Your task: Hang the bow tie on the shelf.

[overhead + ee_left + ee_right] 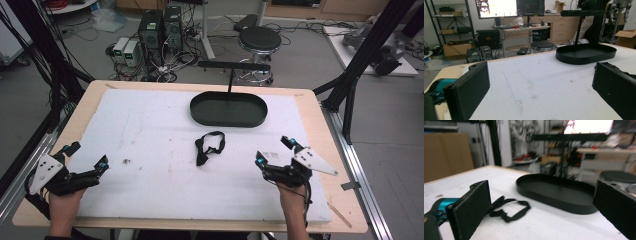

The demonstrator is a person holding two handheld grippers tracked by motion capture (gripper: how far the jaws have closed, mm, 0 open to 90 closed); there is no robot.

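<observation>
Hands at the near corners of the white surface (pixel 150 190) hold the left gripper (pixel 89 158) and right gripper (pixel 273 151), fingers spread, empty. Black strap (pixel 207 146) lies between them, near the oval tray (pixel 228 110).

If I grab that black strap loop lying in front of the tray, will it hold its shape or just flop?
Probably flop: the black strap loop lies crumpled and twisted flat on the white mat, like thin fabric. It looks light, so one end would likely dangle. Pushed, it would probably bunch up, not slide whole.
</observation>
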